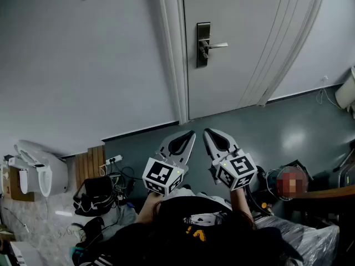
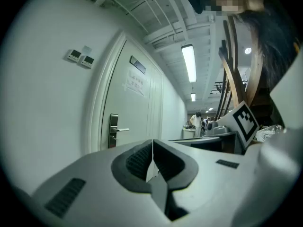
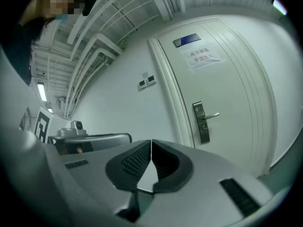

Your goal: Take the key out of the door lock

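Note:
The white door (image 1: pixel 244 49) stands closed ahead of me, with a metal lock plate (image 1: pixel 203 44) and a lever handle (image 1: pixel 217 45) pointing right. Just under the lever a small dark stub (image 1: pixel 204 54) shows; it is too small to tell as a key. Both grippers hang low, far short of the door and side by side. My left gripper (image 1: pixel 191 133) is shut with nothing in it, and so is my right gripper (image 1: pixel 207 132). The lock plate (image 2: pixel 113 130) sits far off in the left gripper view, beyond the gripper (image 2: pixel 152 141). In the right gripper view the plate (image 3: pixel 202 123) lies right of the gripper (image 3: pixel 151 142).
A power strip (image 1: pixel 112 160) with tangled cables, a black bag (image 1: pixel 94 195) and wooden slats (image 1: pixel 91 165) lie on the floor at lower left, beside a white device (image 1: pixel 33 168). A paper notice (image 3: pixel 201 56) hangs on the door. Wall control panels (image 2: pixel 79 58) sit left of the frame.

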Demonstrator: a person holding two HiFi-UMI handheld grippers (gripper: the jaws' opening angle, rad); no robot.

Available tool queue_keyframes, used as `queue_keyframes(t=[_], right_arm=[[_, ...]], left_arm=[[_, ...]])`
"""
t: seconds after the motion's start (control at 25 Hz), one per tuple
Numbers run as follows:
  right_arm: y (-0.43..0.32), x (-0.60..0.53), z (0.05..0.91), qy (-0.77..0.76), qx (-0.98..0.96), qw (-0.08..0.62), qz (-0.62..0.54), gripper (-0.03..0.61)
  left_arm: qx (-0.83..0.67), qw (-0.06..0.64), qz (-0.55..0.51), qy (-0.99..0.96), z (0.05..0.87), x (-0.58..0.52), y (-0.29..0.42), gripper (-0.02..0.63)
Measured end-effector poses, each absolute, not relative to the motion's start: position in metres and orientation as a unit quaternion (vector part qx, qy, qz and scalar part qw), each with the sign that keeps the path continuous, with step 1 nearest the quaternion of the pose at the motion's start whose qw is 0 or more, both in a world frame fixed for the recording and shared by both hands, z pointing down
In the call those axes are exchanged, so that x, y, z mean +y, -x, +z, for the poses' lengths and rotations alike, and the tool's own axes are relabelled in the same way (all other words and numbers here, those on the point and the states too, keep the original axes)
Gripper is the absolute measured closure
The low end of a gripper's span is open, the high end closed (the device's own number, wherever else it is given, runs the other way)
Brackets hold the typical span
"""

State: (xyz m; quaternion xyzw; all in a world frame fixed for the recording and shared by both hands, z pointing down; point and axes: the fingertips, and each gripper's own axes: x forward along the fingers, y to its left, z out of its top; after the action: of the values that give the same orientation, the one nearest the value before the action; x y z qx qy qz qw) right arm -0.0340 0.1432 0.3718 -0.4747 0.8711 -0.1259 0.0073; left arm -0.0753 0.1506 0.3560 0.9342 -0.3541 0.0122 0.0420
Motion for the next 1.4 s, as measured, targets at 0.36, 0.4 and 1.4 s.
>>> queue_keyframes(t=[0.36, 0.4, 1.4], right_arm=[[0.062, 0.126, 0.370, 0.469, 0.875, 0.004, -0.117, 0.569], [0.065, 0.125, 0.371, 0.467, 0.876, 0.004, -0.118, 0.569], [0.056, 0.071, 0.397, 0.483, 0.865, -0.008, -0.136, 0.569]], left_arm=[[-0.354, 0.030, 0.025, -0.934, 0.357, 0.132, 0.095, 0.604], [-0.353, 0.030, 0.026, -0.935, 0.358, 0.130, 0.096, 0.604], [-0.336, 0.053, 0.029, -0.940, 0.387, 0.062, 0.092, 0.604]])
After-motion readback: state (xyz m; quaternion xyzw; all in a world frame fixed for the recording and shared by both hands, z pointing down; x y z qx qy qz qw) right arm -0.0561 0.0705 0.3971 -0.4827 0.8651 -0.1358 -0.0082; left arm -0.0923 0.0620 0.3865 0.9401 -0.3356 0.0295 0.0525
